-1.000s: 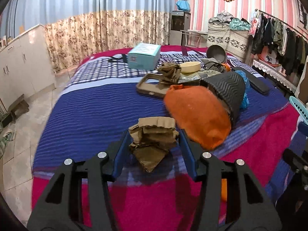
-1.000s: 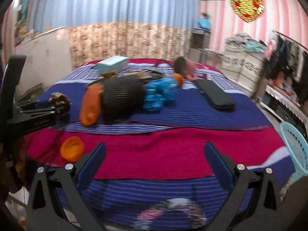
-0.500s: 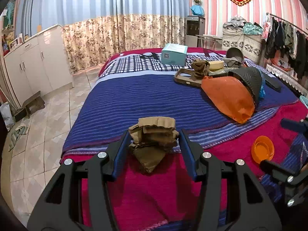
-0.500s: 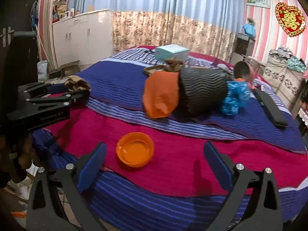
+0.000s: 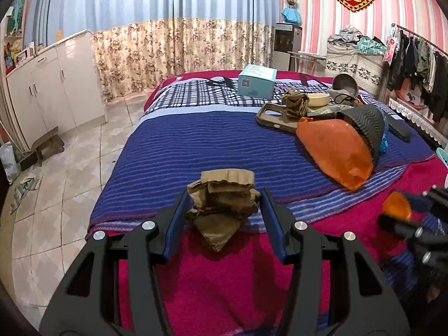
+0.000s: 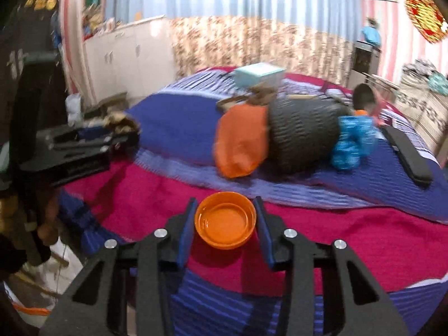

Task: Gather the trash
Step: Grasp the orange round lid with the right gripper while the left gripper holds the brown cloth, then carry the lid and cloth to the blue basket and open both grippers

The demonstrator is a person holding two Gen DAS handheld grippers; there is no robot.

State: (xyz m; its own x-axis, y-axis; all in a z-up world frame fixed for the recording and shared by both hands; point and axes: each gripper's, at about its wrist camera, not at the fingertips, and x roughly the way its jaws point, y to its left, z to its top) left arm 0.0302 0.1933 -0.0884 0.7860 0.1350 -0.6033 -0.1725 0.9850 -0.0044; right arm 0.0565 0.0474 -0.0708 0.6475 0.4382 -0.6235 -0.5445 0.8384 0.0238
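Note:
My left gripper (image 5: 222,210) is shut on a crumpled brown paper wad (image 5: 222,205) and holds it above the near edge of the bed; it also shows in the right wrist view (image 6: 120,121). My right gripper (image 6: 225,218) is closed around a small orange bowl (image 6: 225,219), with its blue pads at the bowl's rim on both sides, over the red blanket (image 6: 336,232). The bowl also shows at the right in the left wrist view (image 5: 396,205). Another brown paper wad (image 5: 295,102) lies on a brown tray (image 5: 270,114).
On the bed lie a tipped black basket (image 5: 364,124) with an orange bag liner (image 5: 336,151), a teal box (image 5: 257,79), a blue crumpled wrapper (image 6: 354,140), a black flat case (image 6: 407,155) and a cream bowl (image 5: 317,99). White cabinets (image 5: 50,89) stand left by the tiled floor.
My right gripper has moved down to the orange bowl and narrowed from wide open to closed around it. My left gripper has pulled back from the bed, still holding the paper wad.

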